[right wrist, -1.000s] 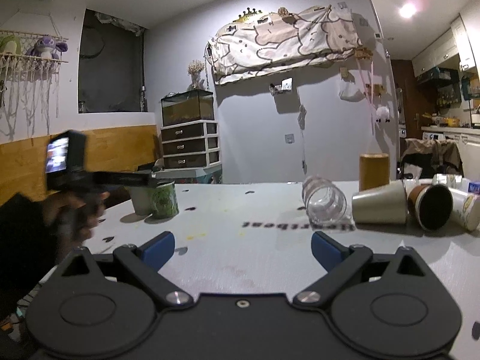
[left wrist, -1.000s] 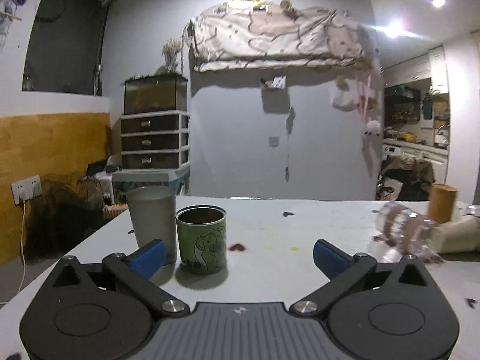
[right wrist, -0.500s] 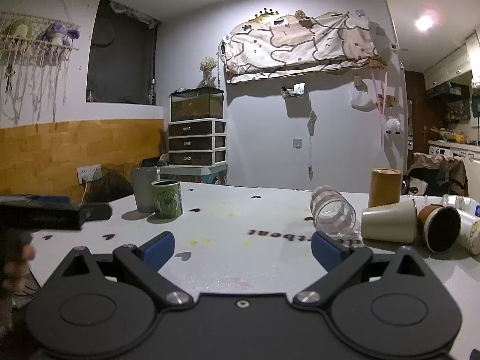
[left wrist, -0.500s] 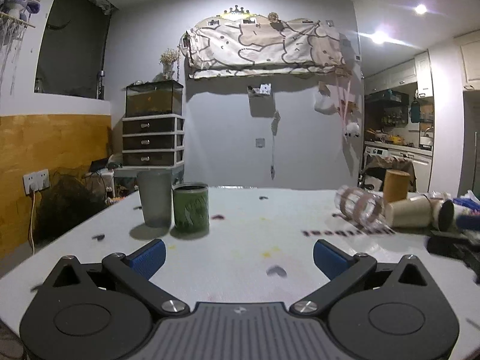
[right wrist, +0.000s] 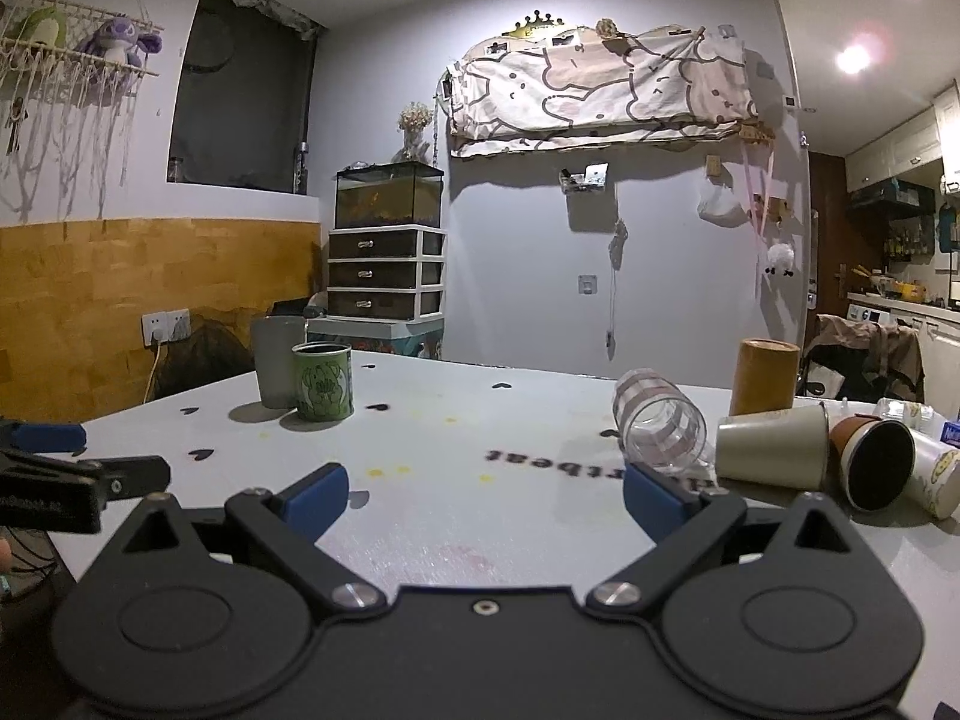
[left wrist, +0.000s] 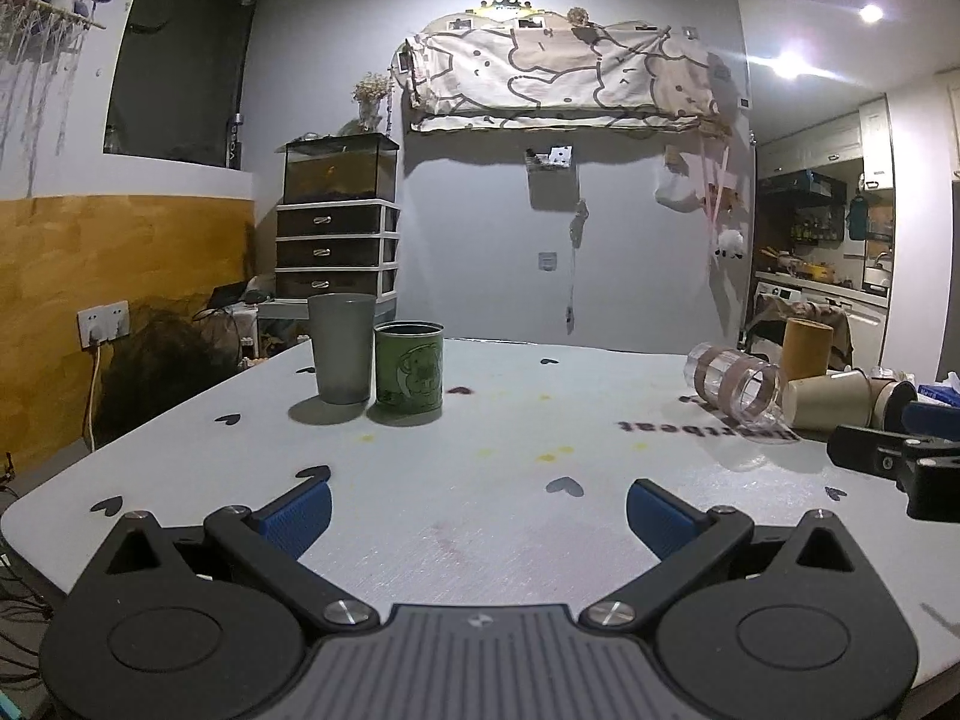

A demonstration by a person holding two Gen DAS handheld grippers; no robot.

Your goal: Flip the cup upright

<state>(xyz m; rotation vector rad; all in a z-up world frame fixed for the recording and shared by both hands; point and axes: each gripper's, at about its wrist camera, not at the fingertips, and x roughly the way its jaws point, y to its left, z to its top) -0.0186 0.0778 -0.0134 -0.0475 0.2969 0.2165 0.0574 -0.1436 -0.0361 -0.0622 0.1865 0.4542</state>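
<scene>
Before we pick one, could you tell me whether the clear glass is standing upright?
No, the clear glass lies on its side on the table.

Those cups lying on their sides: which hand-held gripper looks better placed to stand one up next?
Probably the right hand-held gripper. It is open, and the clear cup and beige cup lie just ahead to its right. The left hand-held gripper, also open, faces the already upright grey cup and green cup.

A clear plastic cup (right wrist: pixel 660 427) with pinkish bands lies on its side on the table (right wrist: pixel 480 420), mouth toward the camera, touching a beige paper cup (right wrist: pixel 774 453), also toppled.
</scene>
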